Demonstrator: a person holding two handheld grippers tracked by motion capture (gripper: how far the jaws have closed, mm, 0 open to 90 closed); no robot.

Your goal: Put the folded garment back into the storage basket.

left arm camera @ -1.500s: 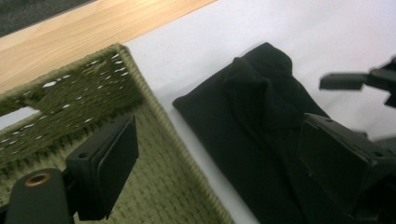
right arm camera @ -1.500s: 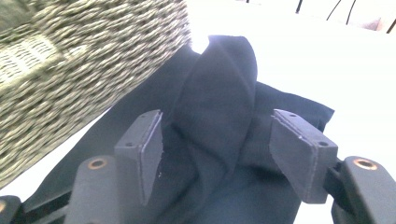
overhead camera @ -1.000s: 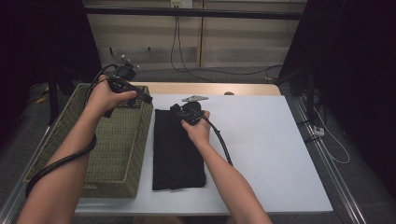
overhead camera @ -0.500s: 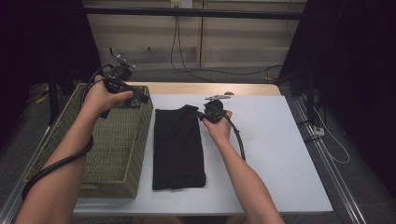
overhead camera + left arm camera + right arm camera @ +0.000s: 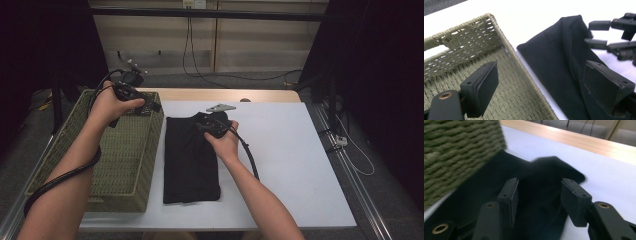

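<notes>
1. Right gripper (image 5: 212, 125) sits over the far end of the black cloth (image 5: 191, 155), and we see its jaws have just been opening. They stand partly apart, with the fabric lying below and between them, no pad pressing on it.
2. From the right gripper view we look straight down those jaws at the cloth's far edge (image 5: 541, 177), where a rumpled fold rises a little off the white table (image 5: 604, 175).
3. We find the cloth folded into a long strip on the table, its left edge running just beside the wicker basket (image 5: 120, 150).
4. Left gripper (image 5: 137, 102) hovers above the basket's far right corner, jaws wide, nothing between them.
5. In the left gripper view, one pad (image 5: 482, 87) hangs over the basket's woven floor (image 5: 519, 100) and the other over the cloth (image 5: 554, 62), so the basket rim runs between them.
6. That same view catches the right gripper (image 5: 599, 35) at the cloth's far corner, jaws parted.
7. We spot a small grey plate (image 5: 220, 107) lying on the table just beyond the cloth.
</notes>
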